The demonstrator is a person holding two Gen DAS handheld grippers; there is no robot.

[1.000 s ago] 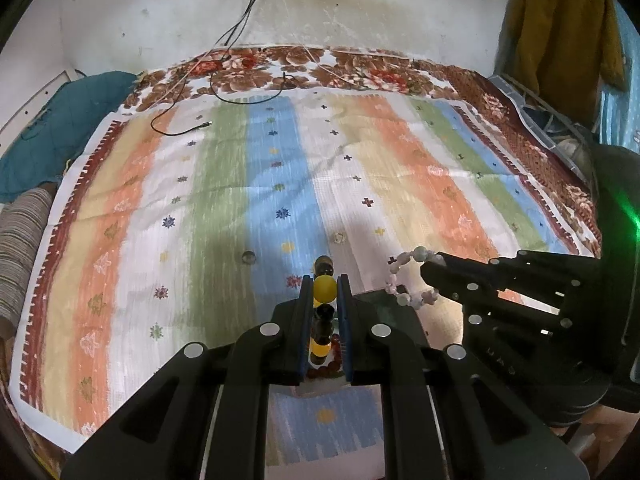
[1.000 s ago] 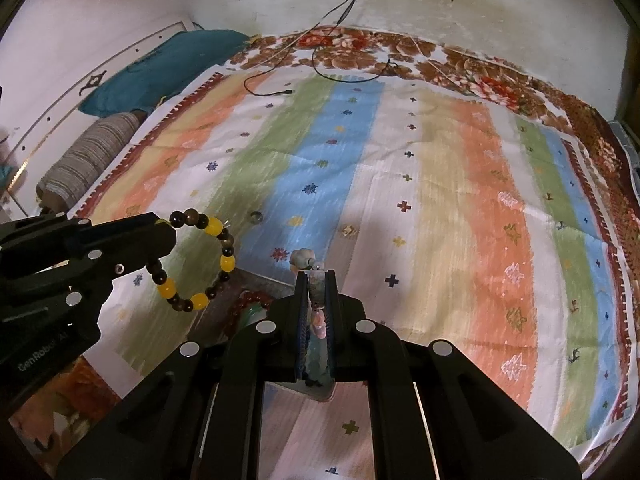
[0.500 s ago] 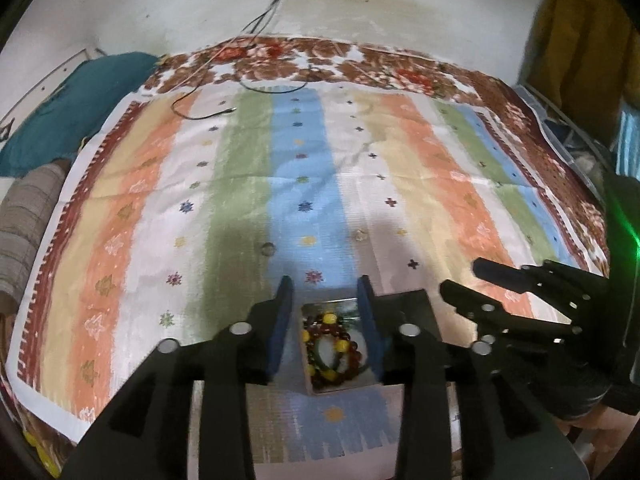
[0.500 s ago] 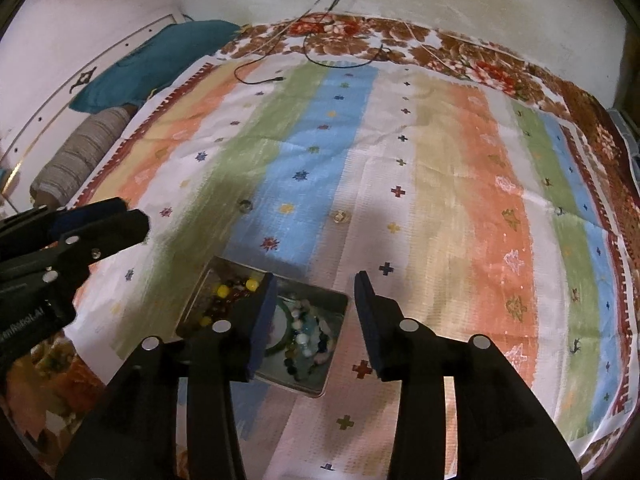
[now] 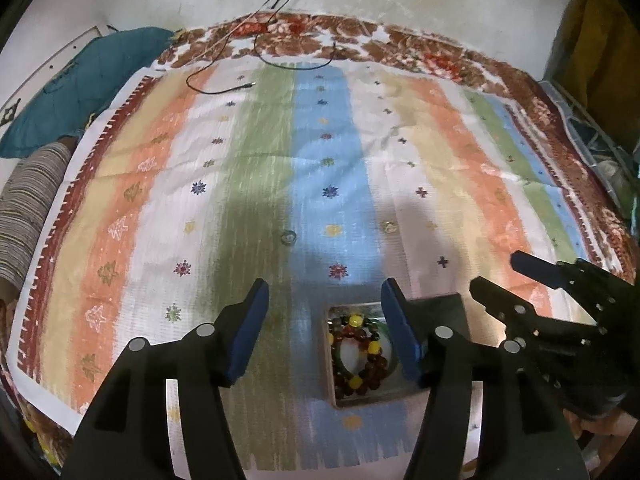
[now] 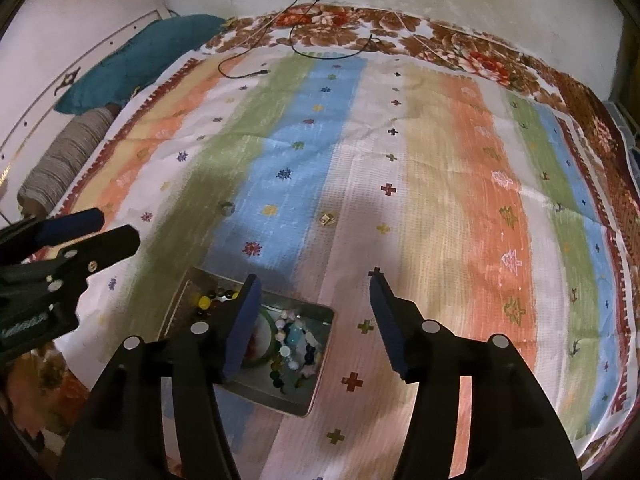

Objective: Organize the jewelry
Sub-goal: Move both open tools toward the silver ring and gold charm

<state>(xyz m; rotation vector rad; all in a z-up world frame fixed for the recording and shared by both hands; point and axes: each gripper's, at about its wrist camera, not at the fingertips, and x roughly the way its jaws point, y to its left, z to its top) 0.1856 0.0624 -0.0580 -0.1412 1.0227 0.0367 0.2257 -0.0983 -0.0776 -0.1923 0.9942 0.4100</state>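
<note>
Both bracelets have dropped from the fingers into the tray (image 6: pixel 320 360), lying below the wide-open, empty left gripper (image 5: pixel 324 332) and right gripper (image 6: pixel 312 320); two small pieces ahead remain loose.

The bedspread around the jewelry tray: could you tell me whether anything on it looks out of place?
Yes: two small pieces lie loose on the bedspread beyond the tray, while the bracelets are inside it.
</note>
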